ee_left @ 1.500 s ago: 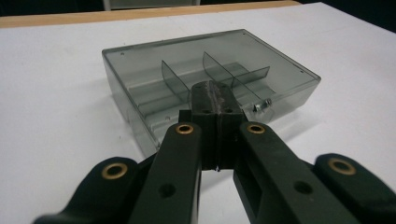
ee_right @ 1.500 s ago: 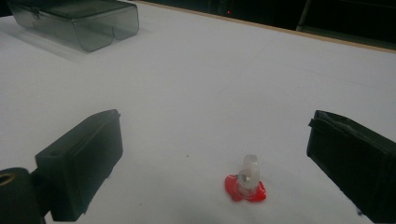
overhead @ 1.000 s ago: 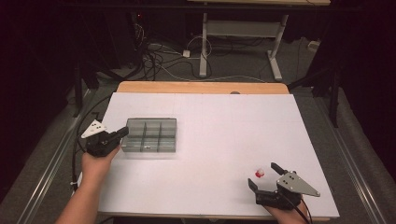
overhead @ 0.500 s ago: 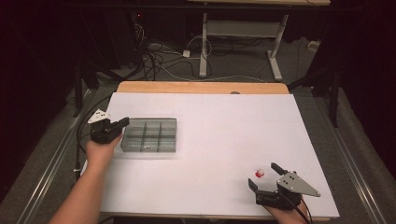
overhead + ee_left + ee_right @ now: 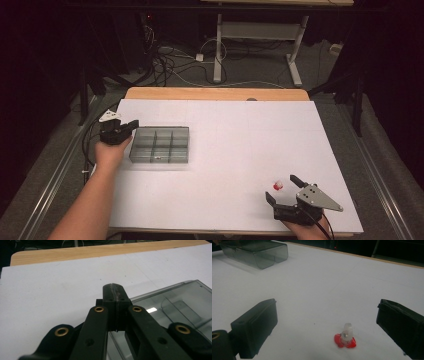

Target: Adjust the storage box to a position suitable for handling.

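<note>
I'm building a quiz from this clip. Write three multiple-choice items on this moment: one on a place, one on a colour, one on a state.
1. Where on the white table is the grey compartment box?
A. by the left claw
B. by the right claw
C. at the far right corner

2. What colour is the base of the small piece?
A. blue
B. red
C. green

3. How do the right claw's jaws stand?
A. shut empty
B. shut on the piece
C. open

Key: 1 A, the box lies beside the left claw in the high view. 2 B, the right gripper view shows a red base under a clear top. 3 C, the jaws stand wide apart either side of the piece.
</note>
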`<state>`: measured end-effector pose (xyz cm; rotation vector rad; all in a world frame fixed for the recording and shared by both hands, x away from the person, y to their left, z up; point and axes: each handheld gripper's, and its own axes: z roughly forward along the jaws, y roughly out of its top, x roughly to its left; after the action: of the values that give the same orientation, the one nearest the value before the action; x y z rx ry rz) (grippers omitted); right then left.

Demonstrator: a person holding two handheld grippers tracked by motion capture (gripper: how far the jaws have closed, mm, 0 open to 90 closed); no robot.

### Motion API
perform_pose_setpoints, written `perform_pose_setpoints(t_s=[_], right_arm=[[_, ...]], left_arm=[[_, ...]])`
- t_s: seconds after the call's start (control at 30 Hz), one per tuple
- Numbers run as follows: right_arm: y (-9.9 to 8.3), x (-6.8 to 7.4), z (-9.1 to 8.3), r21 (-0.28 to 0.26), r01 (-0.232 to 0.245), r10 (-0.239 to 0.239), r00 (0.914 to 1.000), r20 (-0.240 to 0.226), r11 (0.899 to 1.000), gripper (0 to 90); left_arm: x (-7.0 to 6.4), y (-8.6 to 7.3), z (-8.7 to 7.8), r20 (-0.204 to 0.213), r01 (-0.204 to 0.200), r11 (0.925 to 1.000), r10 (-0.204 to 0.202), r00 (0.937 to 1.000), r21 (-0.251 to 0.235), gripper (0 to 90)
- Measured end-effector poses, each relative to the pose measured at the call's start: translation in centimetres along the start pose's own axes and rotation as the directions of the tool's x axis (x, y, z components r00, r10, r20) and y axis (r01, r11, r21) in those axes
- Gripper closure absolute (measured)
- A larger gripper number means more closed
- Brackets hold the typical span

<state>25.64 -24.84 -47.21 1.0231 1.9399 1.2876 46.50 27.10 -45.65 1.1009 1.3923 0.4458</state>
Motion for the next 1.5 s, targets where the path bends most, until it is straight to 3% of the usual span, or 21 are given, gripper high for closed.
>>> perform_pose_setpoints(t_s=[0.2, 0.37, 0.73, 1.0, 1.27, 1.5], right_arm=[[0.0, 0.0, 0.0, 0.001, -0.001, 0.001, 1.0, -0.003, 1.0, 3.8], [-0.1, 0.0, 0.0, 0.001, -0.003, 0.003, 1.0, -0.003, 1.0, 3.7], [-0.1, 0.0, -0.1, -0.001, -0.006, 0.006, 1.0, -0.005, 1.0, 3.8], [-0.1, 0.0, -0.1, 0.001, -0.005, 0.005, 1.0, -0.004, 1.0, 3.8], [-0.2, 0.1, 0.0, 0.003, -0.004, 0.004, 1.0, -0.003, 1.0, 3.8], [-0.1, 0.2, 0.0, 0.005, -0.004, 0.004, 1.0, -0.002, 1.0, 3.8]], left_arm=[[0.6, 0.0, 1.4, -0.029, -0.024, 0.9995, 0.025, 0.9993, 0.02, 88.2], [1.2, -0.2, 2.0, -0.043, -0.002, 0.9999, 0.003, 0.9991, 0.016, 88.2], [1.8, -0.6, 2.3, -0.065, -0.024, 0.9993, 0.026, 0.9976, 0.029, 88.2], [1.9, -0.8, 2.3, -0.051, -0.031, 0.9986, 0.033, 0.9981, 0.043, 88.3], [1.3, -1.2, 2.2, -0.031, -0.026, 0.9976, 0.028, 0.9991, 0.064, 88.3], [-0.3, -2.2, 2.1, 0.001, -0.032, 0.9956, 0.032, 0.9995, 0.088, 88.3]])
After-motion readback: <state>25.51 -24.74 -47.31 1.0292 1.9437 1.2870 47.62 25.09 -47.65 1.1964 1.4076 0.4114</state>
